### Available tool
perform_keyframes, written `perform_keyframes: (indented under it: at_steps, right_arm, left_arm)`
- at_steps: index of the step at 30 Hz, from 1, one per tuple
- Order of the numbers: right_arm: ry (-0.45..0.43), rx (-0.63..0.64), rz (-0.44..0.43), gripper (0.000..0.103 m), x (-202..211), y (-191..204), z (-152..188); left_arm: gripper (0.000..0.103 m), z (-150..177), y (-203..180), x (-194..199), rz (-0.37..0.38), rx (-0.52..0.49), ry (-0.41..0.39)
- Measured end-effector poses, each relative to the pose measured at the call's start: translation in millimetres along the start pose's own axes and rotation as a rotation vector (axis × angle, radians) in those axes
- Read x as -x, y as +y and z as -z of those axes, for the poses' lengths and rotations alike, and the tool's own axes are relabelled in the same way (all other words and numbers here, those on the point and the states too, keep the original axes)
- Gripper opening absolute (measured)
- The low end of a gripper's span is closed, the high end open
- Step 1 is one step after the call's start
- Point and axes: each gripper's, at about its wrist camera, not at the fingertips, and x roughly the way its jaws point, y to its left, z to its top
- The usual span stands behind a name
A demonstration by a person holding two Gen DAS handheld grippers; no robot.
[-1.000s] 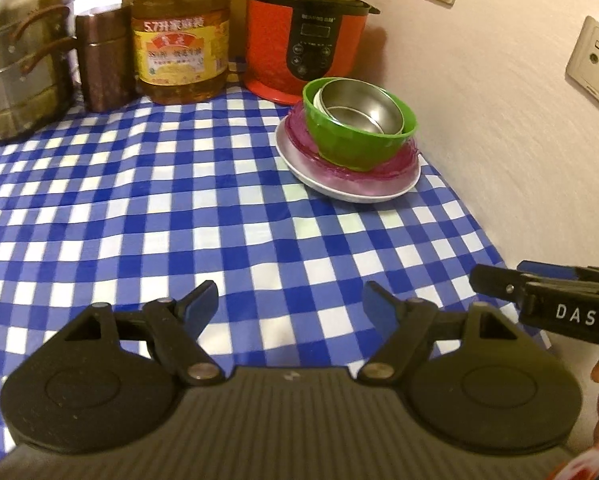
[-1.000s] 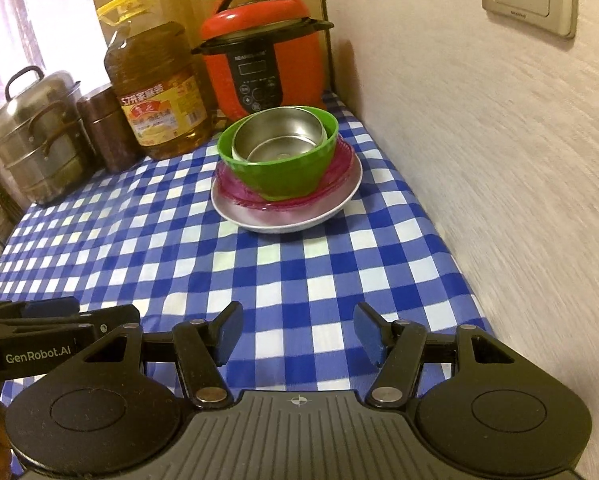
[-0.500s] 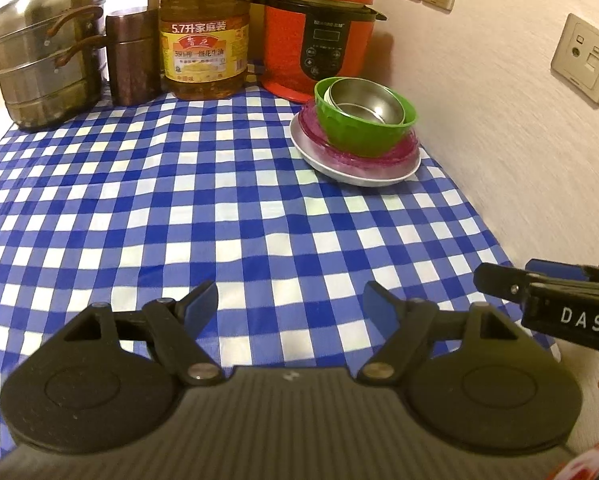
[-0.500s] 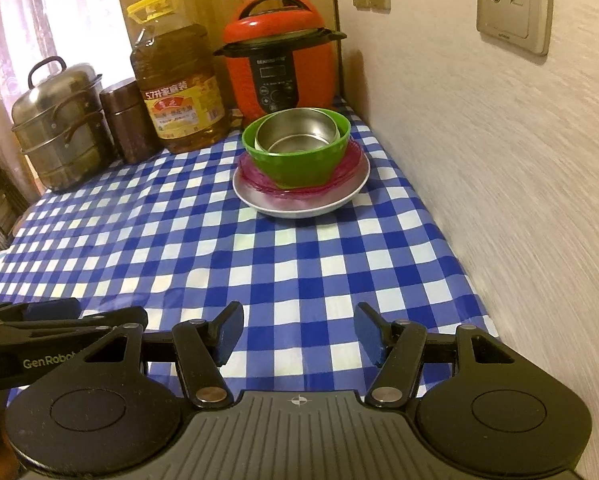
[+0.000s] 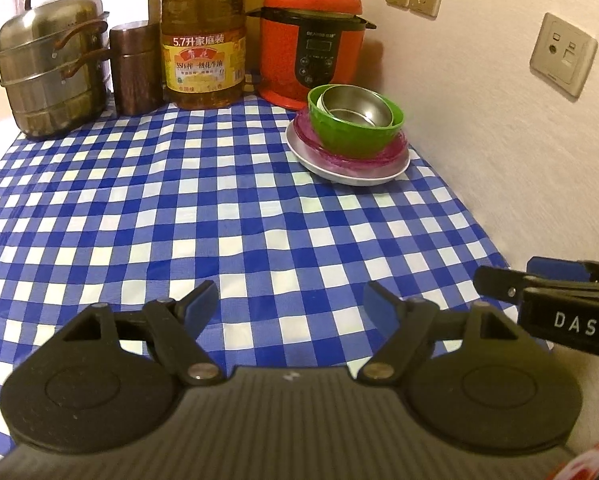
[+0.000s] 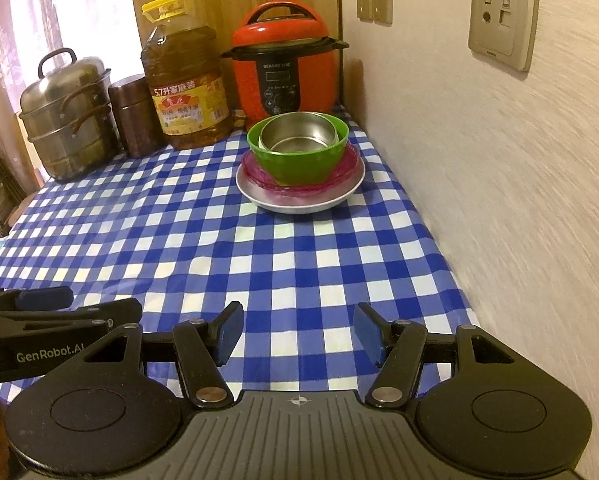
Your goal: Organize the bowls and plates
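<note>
A stack stands at the far right of the checked table by the wall: a white plate (image 5: 351,174) at the bottom, a pink plate (image 5: 387,154) on it, a green bowl (image 5: 353,136) on that, and a steel bowl (image 5: 357,108) nested inside. The same stack shows in the right wrist view: white plate (image 6: 299,202), pink plate (image 6: 353,164), green bowl (image 6: 299,160), steel bowl (image 6: 297,136). My left gripper (image 5: 291,302) is open and empty over the near table edge. My right gripper (image 6: 297,330) is open and empty, beside it on the right.
Along the back stand a steel steamer pot (image 5: 51,80), a brown canister (image 5: 137,68), a large oil bottle (image 5: 203,44) and a red pressure cooker (image 5: 311,40). A wall (image 5: 519,140) with sockets runs along the table's right side. The blue checked cloth (image 5: 199,220) covers the table.
Both grippers have drawn back and risen away from the stack, which now looks smaller and farther. Both stayed open and empty.
</note>
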Motion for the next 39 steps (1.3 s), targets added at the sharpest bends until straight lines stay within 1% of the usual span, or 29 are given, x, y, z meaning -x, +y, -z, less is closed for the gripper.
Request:
perform_keyframes:
  at_steps: [16, 39]
  right_arm:
    - [0.001, 0.000, -0.006, 0.061, 11, -3, 5]
    - [-0.011, -0.001, -0.003, 0.061, 16, -4, 2]
  left_arm:
    - [0.079, 4, 2, 20, 0.000, -0.016, -0.021]
    - [0.079, 3, -1, 24, 0.000, -0.020, -0.028]
